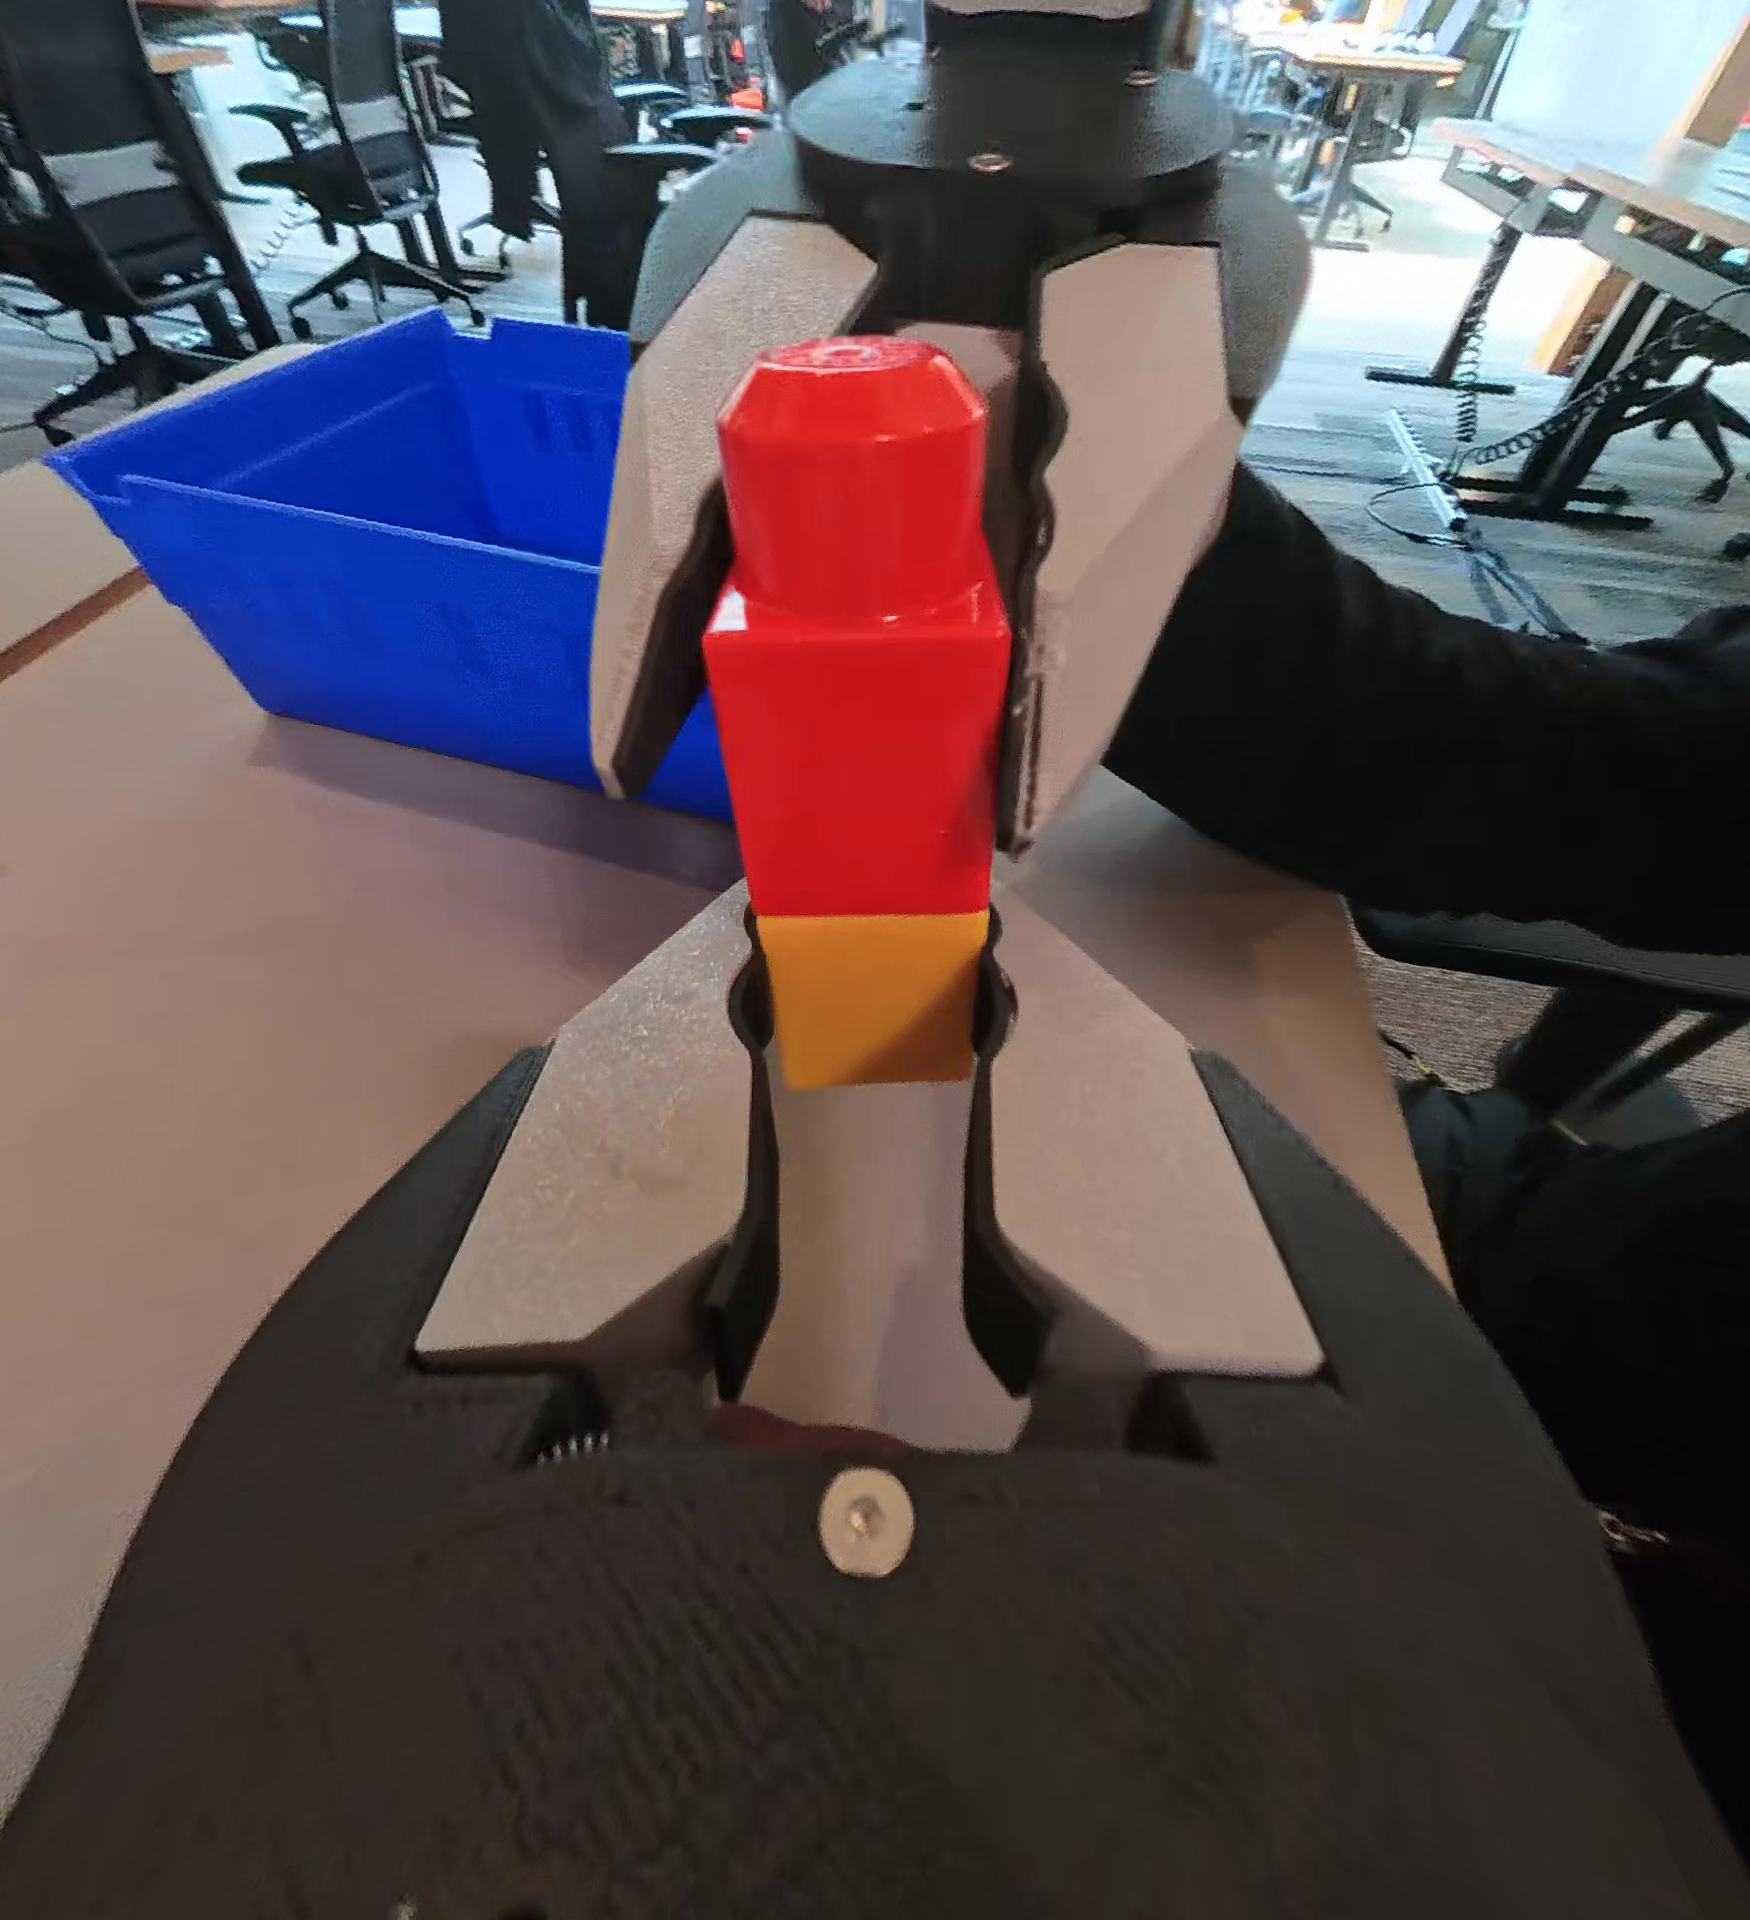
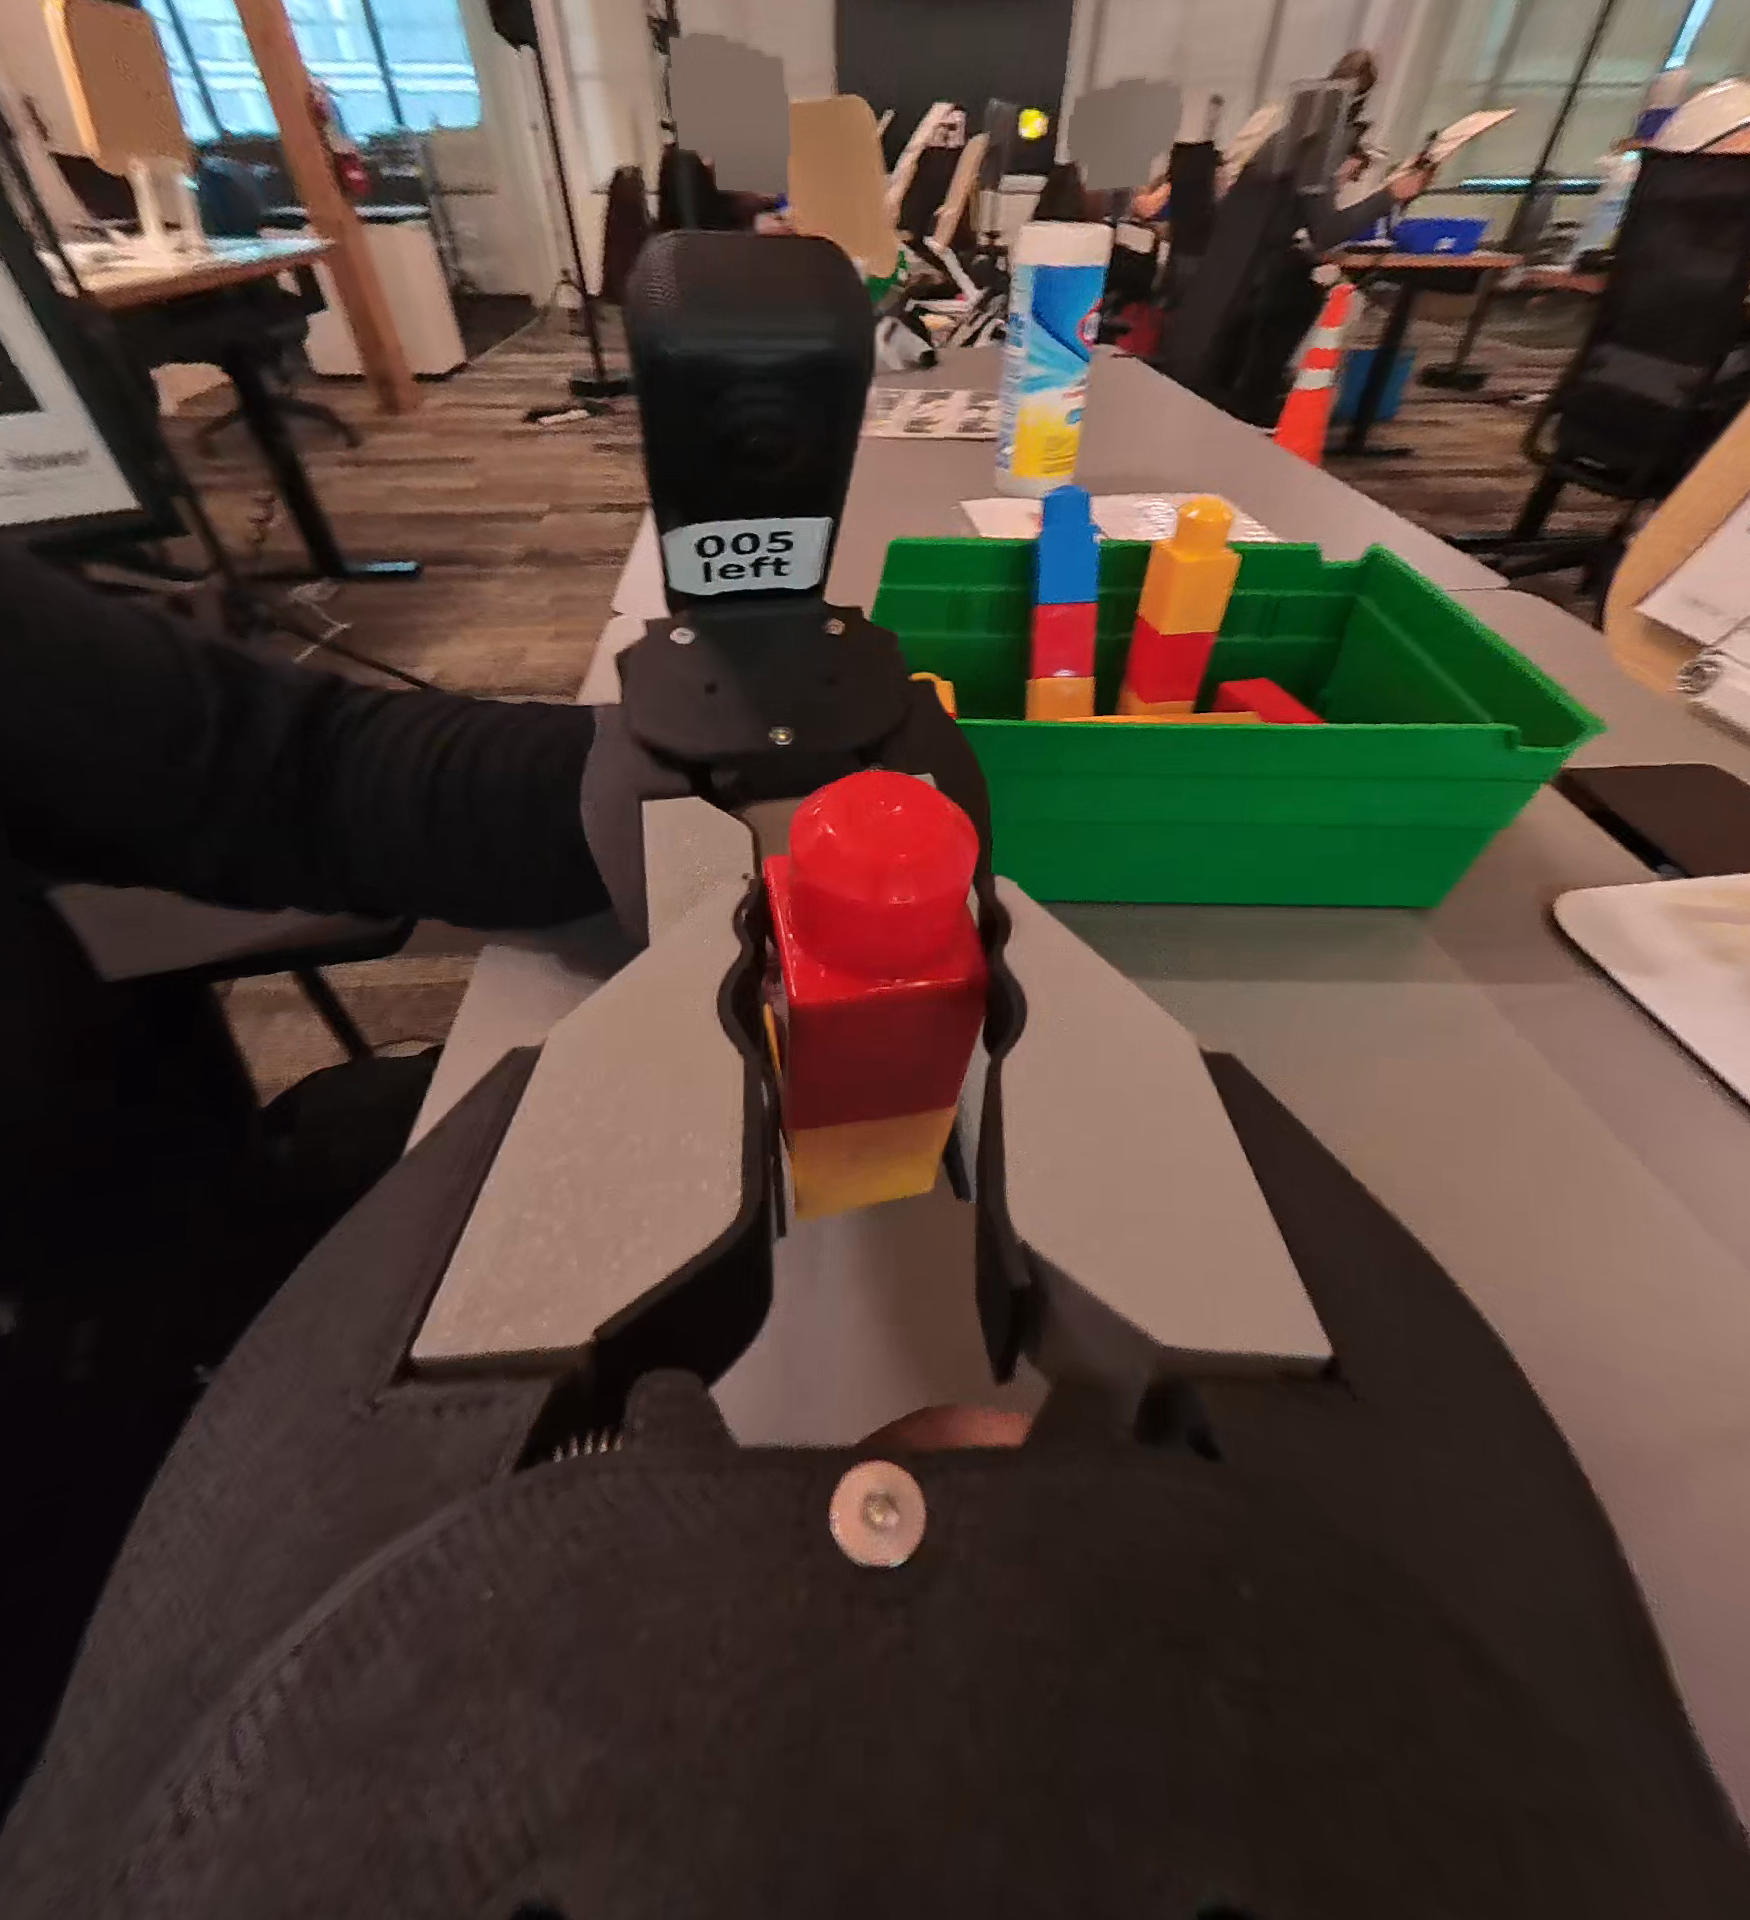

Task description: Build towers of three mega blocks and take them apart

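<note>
An orange block (image 1: pixel 871 997) with a red block (image 1: pixel 855 758) stacked on it is held above the grey table (image 1: pixel 227 935). My left gripper (image 1: pixel 871 956) is shut on the orange block, with both pads flush on its sides. My right gripper (image 2: pixel 876 935) comes from above and straddles the red block (image 2: pixel 881 1029). In the left wrist view, the right gripper (image 1: pixel 824 810) has one finger against the red block. The other finger's tip stands apart, with blue bin showing between. The right wrist view shows a thin sliver beside one pad.
A blue bin (image 1: pixel 383 582) stands behind the stack in the left wrist view. A green bin (image 2: pixel 1214 748) holds a blue-topped tower (image 2: pixel 1063 613), an orange-topped tower (image 2: pixel 1177 613) and loose blocks. A wipes canister (image 2: pixel 1053 353) stands beyond it. A person's dark sleeve (image 1: pixel 1422 727) is at the right. Tip to tip, the grippers are about 7 cm apart.
</note>
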### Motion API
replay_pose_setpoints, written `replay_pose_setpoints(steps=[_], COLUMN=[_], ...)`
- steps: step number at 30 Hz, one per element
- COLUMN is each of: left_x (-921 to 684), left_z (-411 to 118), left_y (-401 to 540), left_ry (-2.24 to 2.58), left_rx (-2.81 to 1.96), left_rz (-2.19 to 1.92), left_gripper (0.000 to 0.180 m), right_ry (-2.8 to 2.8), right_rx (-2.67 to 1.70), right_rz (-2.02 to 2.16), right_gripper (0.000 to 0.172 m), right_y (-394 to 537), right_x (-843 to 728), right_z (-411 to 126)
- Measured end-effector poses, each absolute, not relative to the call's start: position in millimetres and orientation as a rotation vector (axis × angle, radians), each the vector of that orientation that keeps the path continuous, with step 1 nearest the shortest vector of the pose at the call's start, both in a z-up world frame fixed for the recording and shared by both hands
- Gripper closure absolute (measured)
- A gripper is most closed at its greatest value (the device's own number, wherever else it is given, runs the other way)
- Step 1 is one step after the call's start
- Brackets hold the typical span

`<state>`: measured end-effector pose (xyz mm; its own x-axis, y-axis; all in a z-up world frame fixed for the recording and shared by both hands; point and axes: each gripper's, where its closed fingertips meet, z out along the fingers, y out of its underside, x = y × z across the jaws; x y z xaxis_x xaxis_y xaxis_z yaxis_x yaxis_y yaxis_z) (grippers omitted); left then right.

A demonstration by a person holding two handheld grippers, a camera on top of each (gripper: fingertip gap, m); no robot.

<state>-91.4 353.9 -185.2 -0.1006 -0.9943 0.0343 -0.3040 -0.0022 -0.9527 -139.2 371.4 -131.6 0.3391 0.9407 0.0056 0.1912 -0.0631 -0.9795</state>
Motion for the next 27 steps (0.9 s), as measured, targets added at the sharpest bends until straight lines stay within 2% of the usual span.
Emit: replay_pose_setpoints(steps=[2,5,10,12,16,19,20,21,25,27], left_x=[-90,-98,-89,-90,-88,-86,-85,-85,-85,-85], left_z=[-183,-184,-205,-205,-205,-212,-213,-213,-203,-195], left_y=[375,419,399,394,384,384,383,384,389,388], left_ry=[1.414,1.283,1.376,1.387,1.404,1.435,1.439,1.436,1.387,1.368], left_rx=[-1.432,-1.404,-1.515,-1.542,-1.561,-1.555,-1.551,-1.550,-1.512,-1.469], left_rz=[-1.004,-0.483,-0.740,-0.832,-0.941,-0.887,-0.878,-0.877,-0.886,-0.903], left_gripper=[0.146,0.147,0.146,0.147,0.147,0.147,0.147,0.147,0.147,0.147], right_ry=[-0.993,-0.780,-0.408,-0.262,-0.098,-0.080,-0.085,-0.117,-0.526,-0.771], right_rx=[-1.545,-1.534,-1.299,-1.458,-1.946,-2.123,-2.152,-2.134,-1.744,-1.658], right_rz=[0.764,0.477,0.264,0.145,-0.078,-0.016,-0.002,0.025,0.555,0.810], right_gripper=[0.135,0.137,0.138,0.137,0.137,0.133,0.117,0.109,0.114,0.114], right_y=[387,421,418,436,460,463,465,467,439,402], right_x=[-134,-118,-33,27,118,125,122,113,-7,-67], right_z=[-129,-119,-51,-66,-156,-197,-203,-199,-129,-120])
